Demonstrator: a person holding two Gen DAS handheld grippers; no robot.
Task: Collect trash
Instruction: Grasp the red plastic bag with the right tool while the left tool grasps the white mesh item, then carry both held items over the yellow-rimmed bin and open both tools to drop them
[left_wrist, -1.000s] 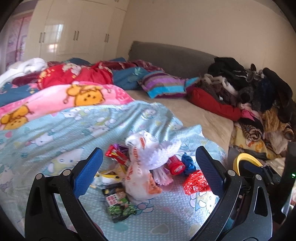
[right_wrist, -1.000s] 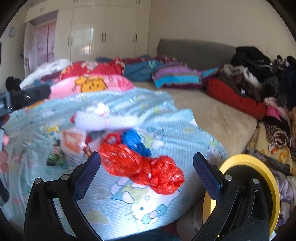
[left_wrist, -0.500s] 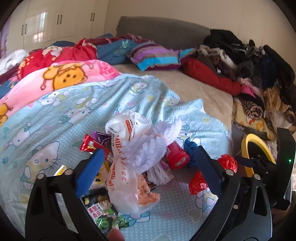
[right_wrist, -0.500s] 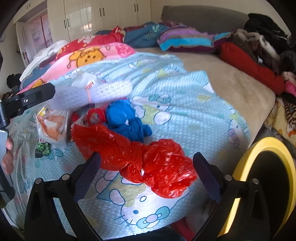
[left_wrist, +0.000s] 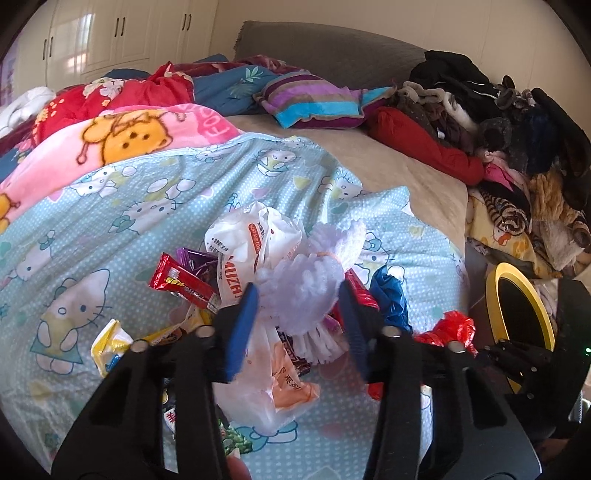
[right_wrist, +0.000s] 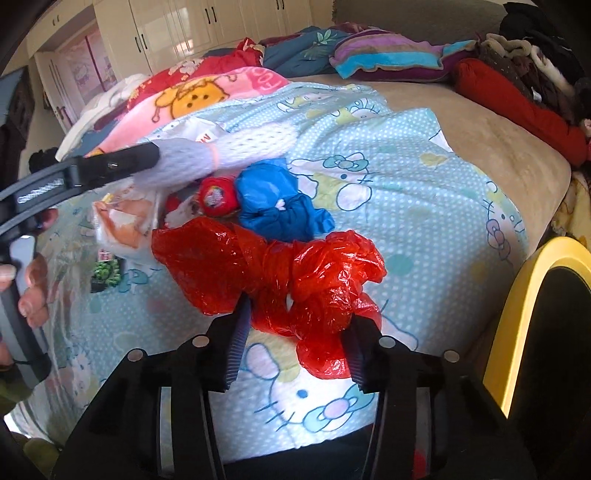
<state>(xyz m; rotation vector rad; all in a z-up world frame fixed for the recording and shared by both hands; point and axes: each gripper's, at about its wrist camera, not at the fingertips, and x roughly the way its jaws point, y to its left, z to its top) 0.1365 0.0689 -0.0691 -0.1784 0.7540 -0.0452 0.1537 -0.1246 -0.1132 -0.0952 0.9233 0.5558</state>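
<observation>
A pile of trash lies on the light blue Hello Kitty sheet (left_wrist: 122, 206). My left gripper (left_wrist: 297, 325) is shut on a white foam net sleeve (left_wrist: 306, 284); the sleeve also shows in the right wrist view (right_wrist: 236, 155). Around it lie a white printed plastic bag (left_wrist: 251, 243), a red snack wrapper (left_wrist: 181, 286), a yellow wrapper (left_wrist: 110, 345) and a blue plastic bag (left_wrist: 388, 291). My right gripper (right_wrist: 295, 339) is shut on a crumpled red plastic bag (right_wrist: 273, 266). A red round lid (right_wrist: 216, 195) and the blue bag (right_wrist: 280, 206) lie just beyond it.
A yellow-rimmed black bin (right_wrist: 546, 325) stands at the bed's right edge and also shows in the left wrist view (left_wrist: 517, 310). Blankets and pillows (left_wrist: 310, 99) cover the far bed. A heap of clothes (left_wrist: 517, 122) lies at the right. White wardrobes (right_wrist: 207, 26) line the back wall.
Both grippers moved forward and down to the pile and closed. The left one took hold of the foam net sleeve, the right one the red plastic bag.
</observation>
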